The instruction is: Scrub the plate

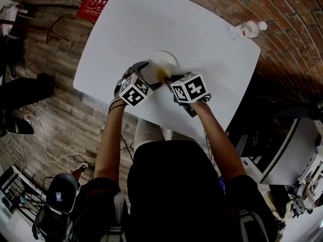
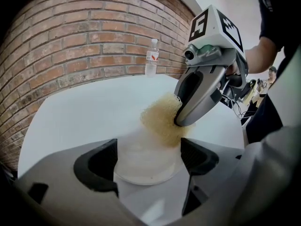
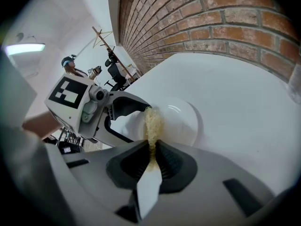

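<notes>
Left gripper [image 2: 149,160]: jaws spread wide, one black pad on each side of the plate, both looking snug against its rim, so it's clamping the plate.
Right gripper [image 3: 151,147]: jaws pinched tight on the sponge, angled down toward the plate from the person's right.
Sponge [image 2: 162,121]: yellowish, kinda scruffy, sticking out past the right gripper's tips with its lower end pressed on the plate's far-right part.
Plate [image 2: 141,171]: small, round, white, sitting flat on the table near the edge closest to the person, right between the left gripper's jaws.
Table [image 1: 151,24]: big white top, mostly bare.
Bottle [image 1: 247,29]: clear plastic with a white cap, way over at the far corner, well apart from the plate.
Wall [image 2: 70,46]: red brick, just behind the table.
</notes>
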{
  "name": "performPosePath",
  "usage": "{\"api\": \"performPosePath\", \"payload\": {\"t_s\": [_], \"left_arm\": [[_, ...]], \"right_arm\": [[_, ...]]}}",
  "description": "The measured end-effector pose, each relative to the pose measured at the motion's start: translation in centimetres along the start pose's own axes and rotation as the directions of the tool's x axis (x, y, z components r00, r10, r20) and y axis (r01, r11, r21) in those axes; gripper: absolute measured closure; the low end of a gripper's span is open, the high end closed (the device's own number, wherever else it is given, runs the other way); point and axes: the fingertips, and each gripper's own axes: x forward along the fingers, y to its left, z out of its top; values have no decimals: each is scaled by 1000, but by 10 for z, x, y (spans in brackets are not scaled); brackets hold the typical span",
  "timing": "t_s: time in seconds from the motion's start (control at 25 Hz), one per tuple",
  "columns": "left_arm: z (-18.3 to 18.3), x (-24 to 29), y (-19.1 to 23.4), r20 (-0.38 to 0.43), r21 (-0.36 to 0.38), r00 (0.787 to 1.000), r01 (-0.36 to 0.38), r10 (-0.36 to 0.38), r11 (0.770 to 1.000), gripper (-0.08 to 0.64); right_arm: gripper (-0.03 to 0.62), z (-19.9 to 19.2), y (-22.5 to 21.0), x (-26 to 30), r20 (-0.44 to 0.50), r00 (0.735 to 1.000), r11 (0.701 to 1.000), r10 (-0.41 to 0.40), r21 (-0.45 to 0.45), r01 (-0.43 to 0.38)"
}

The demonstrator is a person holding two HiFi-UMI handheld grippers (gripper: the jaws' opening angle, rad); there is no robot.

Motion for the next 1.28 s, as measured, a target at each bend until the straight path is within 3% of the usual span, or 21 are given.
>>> {"api": "performPosePath", "payload": {"t_s": [0.36,0.84,1.08,1.28], "left_arm": [[11,-22,-12,5,50,999,-39,39,998,160],[52,-60,-45,124,-16,983,-131,132,991,161],[69,-78,-70,170,-16,968,-185,185,983,161],[87,-99,-87,219,-31,953,-207,208,978,161]], "right_arm": [[551,12,-1,-25,55,998,1000,-20,-8,20],[551,27,4,-73,149,988,996,-41,-72,52],[551,30,15,-96,210,977,994,-23,-99,44],[551,38,35,-123,289,956,995,45,-103,-15]]}}
